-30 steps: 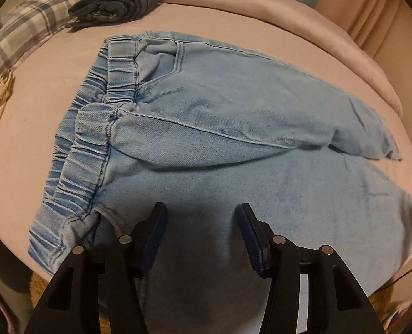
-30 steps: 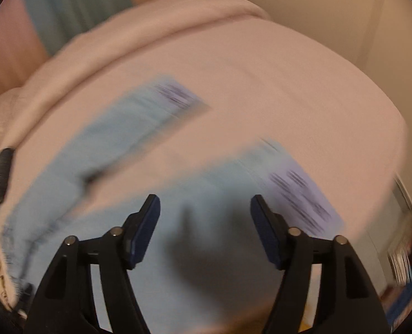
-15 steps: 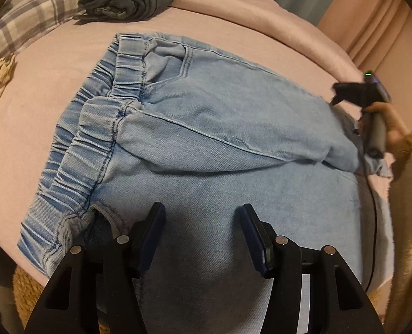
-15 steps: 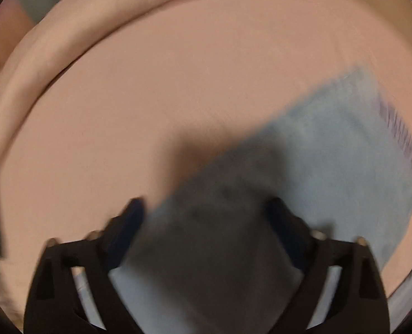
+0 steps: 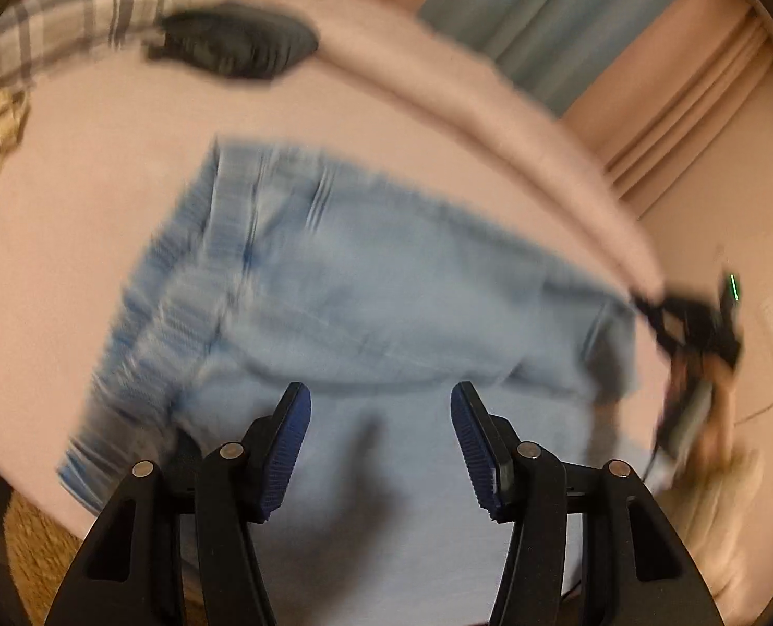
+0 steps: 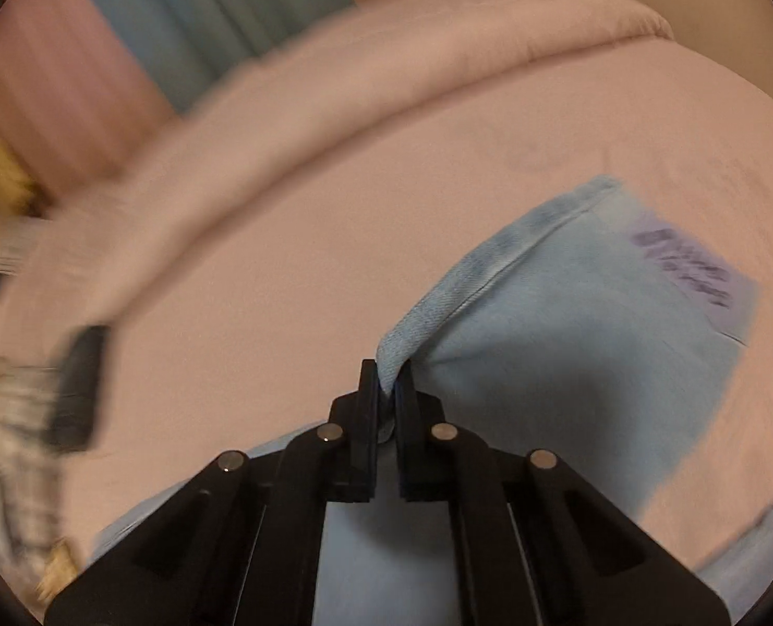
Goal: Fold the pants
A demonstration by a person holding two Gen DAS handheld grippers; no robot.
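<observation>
Two grippers over pale denim pants [image 5: 386,281] on our pink bed [image 5: 73,208].
Our right gripper [image 6: 386,391] pinches a leg hem; our left gripper [image 5: 381,433], jaws just widened, hovers empty.

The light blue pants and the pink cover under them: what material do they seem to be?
Light blue pants: likely washed denim, matte; woven grain and stitched seam in the right wrist view. Pink cover: probably smooth matte cotton sheet; blur leaves this open.
</observation>
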